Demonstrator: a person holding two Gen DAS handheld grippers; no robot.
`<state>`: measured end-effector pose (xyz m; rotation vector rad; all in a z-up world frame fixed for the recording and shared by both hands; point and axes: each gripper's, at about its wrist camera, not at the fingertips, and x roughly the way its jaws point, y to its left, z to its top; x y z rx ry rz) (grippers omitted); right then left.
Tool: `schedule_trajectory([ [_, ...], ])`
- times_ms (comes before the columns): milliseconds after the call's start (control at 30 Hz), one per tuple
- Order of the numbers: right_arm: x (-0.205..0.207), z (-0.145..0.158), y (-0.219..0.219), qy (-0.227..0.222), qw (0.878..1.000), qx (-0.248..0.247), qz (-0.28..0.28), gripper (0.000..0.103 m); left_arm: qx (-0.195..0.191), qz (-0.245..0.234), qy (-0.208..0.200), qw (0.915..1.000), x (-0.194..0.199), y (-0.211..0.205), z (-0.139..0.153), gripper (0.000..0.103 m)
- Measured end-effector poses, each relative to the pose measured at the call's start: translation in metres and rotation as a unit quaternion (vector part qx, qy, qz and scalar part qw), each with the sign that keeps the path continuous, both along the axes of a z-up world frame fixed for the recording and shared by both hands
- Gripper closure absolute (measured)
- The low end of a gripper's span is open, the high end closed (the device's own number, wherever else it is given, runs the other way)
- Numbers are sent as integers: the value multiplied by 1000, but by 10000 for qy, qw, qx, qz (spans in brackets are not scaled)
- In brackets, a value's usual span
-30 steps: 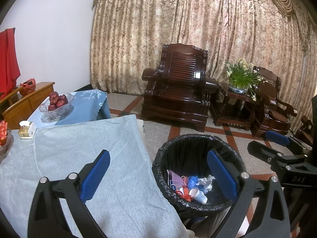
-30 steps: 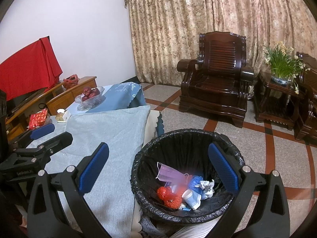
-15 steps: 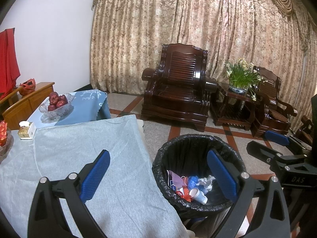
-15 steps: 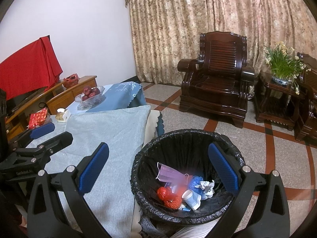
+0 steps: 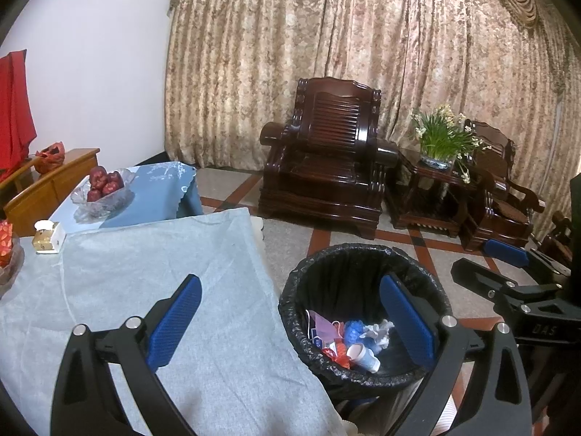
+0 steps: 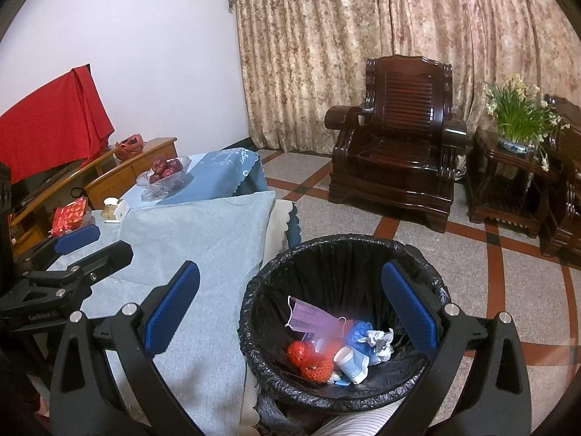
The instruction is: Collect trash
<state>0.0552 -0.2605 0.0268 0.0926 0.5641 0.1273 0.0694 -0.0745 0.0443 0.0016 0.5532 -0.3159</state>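
- Trash sits gathered in the round bin with the black plastic liner (image 6: 341, 330), at lower centre of the right wrist view: a purple face mask (image 6: 308, 318), a red mesh net (image 6: 312, 361), a white and blue paper cup (image 6: 352, 359), crumpled white paper (image 6: 379, 339) and a blue wad beside it.
- My left gripper (image 5: 290, 327) hangs with its blue-padded fingers wide apart and nothing between them, straddling the edge of the worktop with the grey cloth (image 5: 152, 279) and the bin's near rim.
- My right gripper (image 6: 290, 312) is likewise spread and empty, framing the bin from above; its tip shows at the right edge of the left view.
- Judging by the pictures, the drop-off step looks finished: both grippers are clear, and I see no loose litter on the grey cloth in either view.
- At the upper left of both frames, the glass bowl of red apples (image 5: 103, 190), a small white and gold jar (image 5: 45, 236) and a red packet (image 6: 70, 214) remain on the worktop; these read as belongings, not trash, though I cannot be sure of the packet.
- My next move calls for scanning the worktop's far left and the floor for anything missed, then either reaching for it or backing both grippers away from the bin.
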Motion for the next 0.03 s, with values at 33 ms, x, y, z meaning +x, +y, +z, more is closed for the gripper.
schedule_trajectory([
  [33, 0, 0, 0, 2, 10000, 1, 0, 5, 2, 3, -1, 10000, 0, 1, 0, 6],
])
